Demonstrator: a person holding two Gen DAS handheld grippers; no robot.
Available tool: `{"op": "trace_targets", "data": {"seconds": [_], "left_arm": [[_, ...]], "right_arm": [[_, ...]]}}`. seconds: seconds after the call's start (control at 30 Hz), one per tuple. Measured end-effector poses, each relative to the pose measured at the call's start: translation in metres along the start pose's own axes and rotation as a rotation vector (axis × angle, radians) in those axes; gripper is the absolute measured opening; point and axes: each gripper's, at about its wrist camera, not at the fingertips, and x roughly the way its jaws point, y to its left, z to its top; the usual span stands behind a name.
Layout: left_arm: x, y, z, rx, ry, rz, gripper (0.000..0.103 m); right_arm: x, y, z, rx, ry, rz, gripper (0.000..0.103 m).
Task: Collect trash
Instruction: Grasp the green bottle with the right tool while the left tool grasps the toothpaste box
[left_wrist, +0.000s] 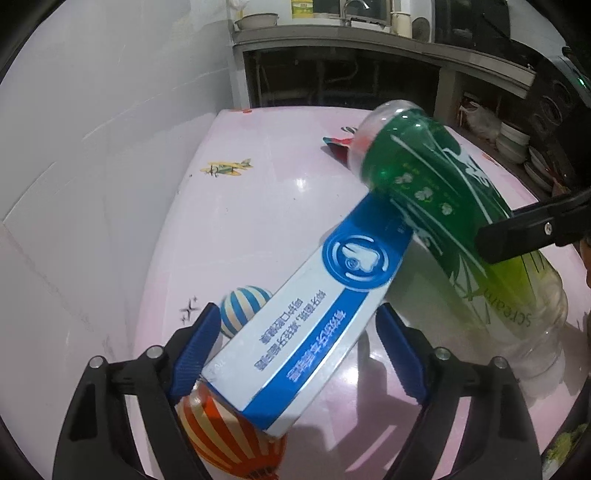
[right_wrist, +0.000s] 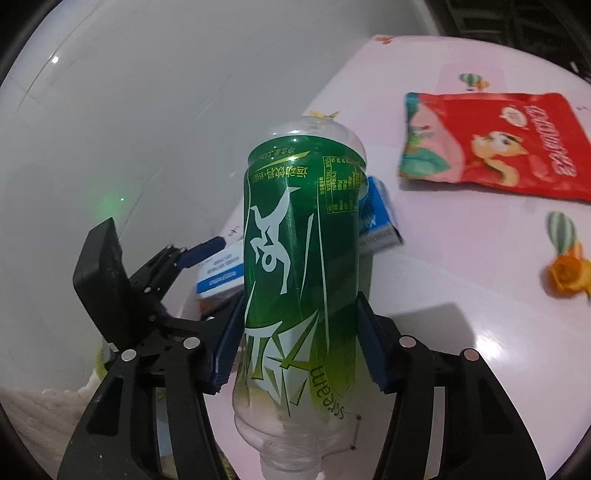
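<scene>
A blue and white toothpaste box (left_wrist: 295, 332) lies on the pink table (left_wrist: 258, 206). My left gripper (left_wrist: 299, 314) straddles it, open: the left pad is at the box's edge and the right pad stands a little apart. My right gripper (right_wrist: 300, 301) is shut on an empty green-labelled plastic bottle (right_wrist: 299, 258), which is held off the table with its neck toward the camera. In the left wrist view the bottle (left_wrist: 436, 184) hangs over the box's far end, with a right finger (left_wrist: 532, 229) on it. A red snack bag (right_wrist: 491, 144) lies flat farther back.
A white tiled wall (left_wrist: 110, 147) runs along the table's left edge. Behind the table is a kitchen counter (left_wrist: 332, 33) with a bowl and bottles, and stacked dishes (left_wrist: 513, 140) stand at the right. The tablecloth carries balloon and plane prints.
</scene>
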Motion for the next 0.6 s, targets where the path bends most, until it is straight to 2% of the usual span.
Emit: {"op": "trace_targets", "data": {"seconds": [0.2,0.27,0.47,0.6], "left_arm": [[-0.010,-0.015,-0.004,-0.038,0.048,-0.073,0.061],[-0.014,-0.019,-0.007,-0.091,0.070,-0.123,0.056],[-0.024,-0.029,-0.015,-0.248,0.151,-0.211,0.051],[-0.034,-0.044,-0.022,-0.253,0.197,-0.270,0.051]], "right_arm": [[-0.018,-0.007,-0.025,0.079,-0.031,-0.028,0.054],[-0.028,-0.008,-0.036,0.095,-0.044,-0.050,0.054],[-0.071,-0.021,-0.068,0.142,-0.096,-0.139,0.054],[-0.101,-0.034,-0.101,0.196,-0.158,-0.224,0.054]]}}
